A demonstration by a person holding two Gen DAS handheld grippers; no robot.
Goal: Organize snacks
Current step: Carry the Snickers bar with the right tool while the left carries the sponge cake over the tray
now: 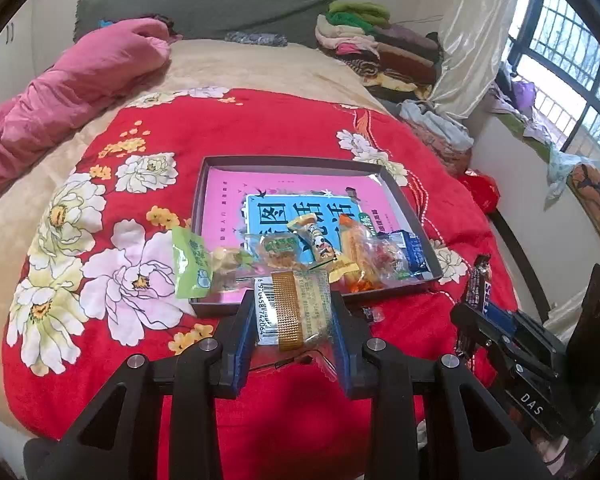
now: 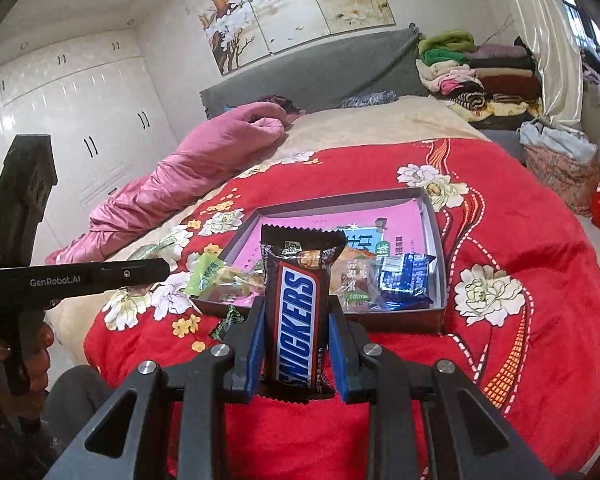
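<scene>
Nearest, the left hand-held gripper (image 1: 294, 316) clamps a crinkly clear-wrapped pastry (image 1: 296, 306), and the right hand-held gripper (image 2: 296, 344) pinches a glossy brown Snickers bar (image 2: 298, 316). Both hover above the red plush blanket (image 1: 260, 128). Next, carry each forward and release into the shallow grey box (image 1: 300, 160), where wrapped snacks (image 1: 364, 256) crowd the near edge.

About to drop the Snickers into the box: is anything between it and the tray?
Nothing visible blocks the Snickers bar in the right gripper; the box lies just ahead, though loose snacks crowd its near edge.

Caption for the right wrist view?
Right gripper clamps a Snickers bar before the snack-filled box on a red bedspread.
</scene>
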